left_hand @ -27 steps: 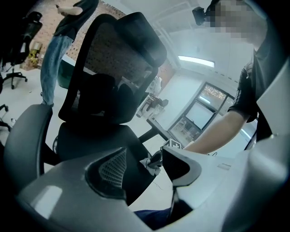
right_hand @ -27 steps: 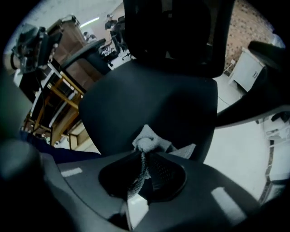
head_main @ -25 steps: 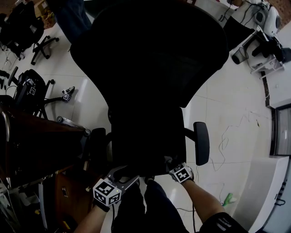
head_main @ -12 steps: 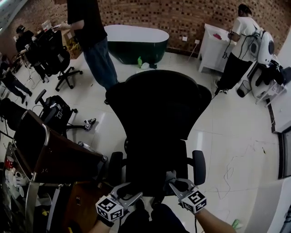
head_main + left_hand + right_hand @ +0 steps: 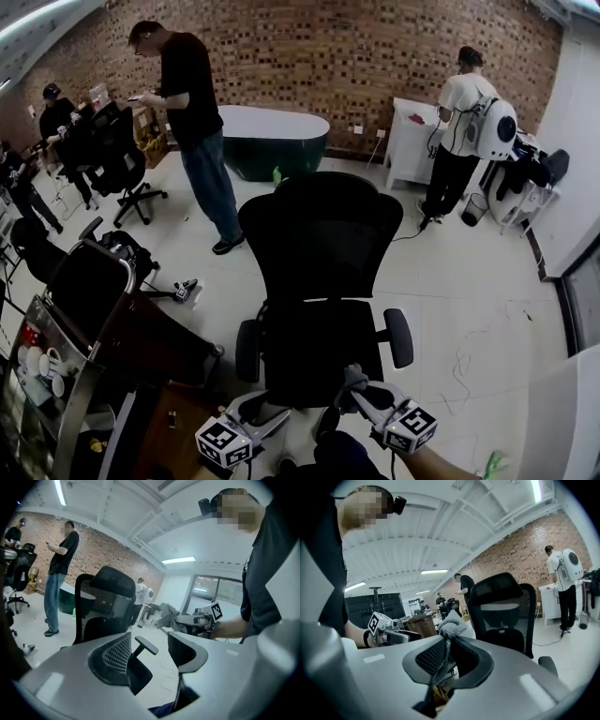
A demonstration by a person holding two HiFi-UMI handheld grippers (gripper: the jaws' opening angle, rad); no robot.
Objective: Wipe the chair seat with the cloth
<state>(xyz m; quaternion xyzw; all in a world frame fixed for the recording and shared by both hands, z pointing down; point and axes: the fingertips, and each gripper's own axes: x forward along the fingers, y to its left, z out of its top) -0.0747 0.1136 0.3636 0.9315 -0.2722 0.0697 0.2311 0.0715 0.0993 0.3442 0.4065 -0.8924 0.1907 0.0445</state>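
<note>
We are pinching the grey cloth [image 5: 451,627] between the fingers of the right gripper [image 5: 446,654], with a soft bunch poking past the tips. It is sitting at the front edge of the chair seat [image 5: 323,349]; we cannot tell whether it is touching. The left gripper [image 5: 152,648] is hovering at that same front edge, fingers spread around nothing. We are judging the cloth light and limp, likely to fold under itself, so gripping a gathered bunch and pressing a flat part down should suit. The seat is looking dark and padded, and may roll or swivel on the glossy white floor [image 5: 469,272] beneath it. Beyond the seat, past its backrest [image 5: 319,239], a person in black [image 5: 187,94] and a person in white [image 5: 459,131] are standing before a brick wall [image 5: 375,56].
</note>
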